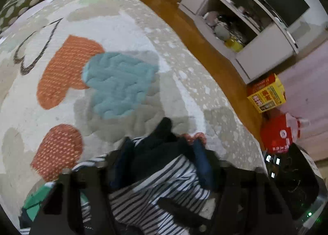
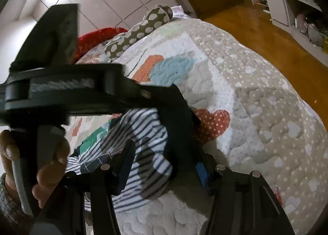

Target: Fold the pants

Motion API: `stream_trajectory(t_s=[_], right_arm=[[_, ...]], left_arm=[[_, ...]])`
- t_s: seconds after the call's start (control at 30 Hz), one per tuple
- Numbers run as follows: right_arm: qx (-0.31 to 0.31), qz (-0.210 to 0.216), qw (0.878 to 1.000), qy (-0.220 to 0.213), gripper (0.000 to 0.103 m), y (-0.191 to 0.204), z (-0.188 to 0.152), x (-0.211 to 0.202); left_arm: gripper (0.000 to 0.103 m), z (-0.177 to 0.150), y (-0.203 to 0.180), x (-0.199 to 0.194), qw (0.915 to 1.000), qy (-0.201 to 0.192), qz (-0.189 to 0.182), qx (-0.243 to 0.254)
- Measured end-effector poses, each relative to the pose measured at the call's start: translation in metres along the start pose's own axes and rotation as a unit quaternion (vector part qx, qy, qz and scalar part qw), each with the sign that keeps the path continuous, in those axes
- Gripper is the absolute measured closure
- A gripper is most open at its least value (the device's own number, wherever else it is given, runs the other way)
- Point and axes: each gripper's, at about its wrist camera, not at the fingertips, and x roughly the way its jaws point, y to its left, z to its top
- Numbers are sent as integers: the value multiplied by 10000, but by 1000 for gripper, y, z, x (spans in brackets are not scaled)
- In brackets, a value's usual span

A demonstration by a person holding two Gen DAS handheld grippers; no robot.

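Navy-and-white striped cotton pants point(image 1: 155, 189) sit bunched on the heart-patterned quilted bed point(image 1: 127, 29), right between both tongs. Left tongs point(image 1: 162, 153) look clamped on them; right tongs point(image 2: 162, 171) spread apart, straddling the bundle.

Soft motion blur, ceiling glare, fisheye vignette.

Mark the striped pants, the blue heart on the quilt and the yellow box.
striped pants point(image 1: 164, 192): left wrist view, on the striped fabric between the fingers.
blue heart point(image 1: 119, 83): left wrist view, on its middle.
yellow box point(image 1: 266, 96): left wrist view, on its printed face.
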Motion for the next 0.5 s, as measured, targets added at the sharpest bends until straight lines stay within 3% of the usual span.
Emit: stream_trajectory(t_s=[0.03,0.07,0.1,0.13,0.33,0.5], right_arm=[[-30,4,10000,-21,47,1,0,0],[-80,-5,10000,-51,69,3,1,0],[-109,-12,9999,-57,79,4,2,-1],[-133,12,9999,-50,82,5,3,-1],[-650,161,9975,-230,86,37,9,-15],[-1284,522,9902,-148,86,88,4,-16]], left_arm=[[80,-1,-2,0,9999,-14,125,31],[84,-3,-4,-3,9995,-98,260,112],[85,-5,-5,-7,9995,-165,245,135],[85,-7,-3,-14,9994,-275,192,120],[86,-32,21,-71,9946,-1002,-79,-253],[86,-76,66,-115,9837,-1571,-230,-849]])
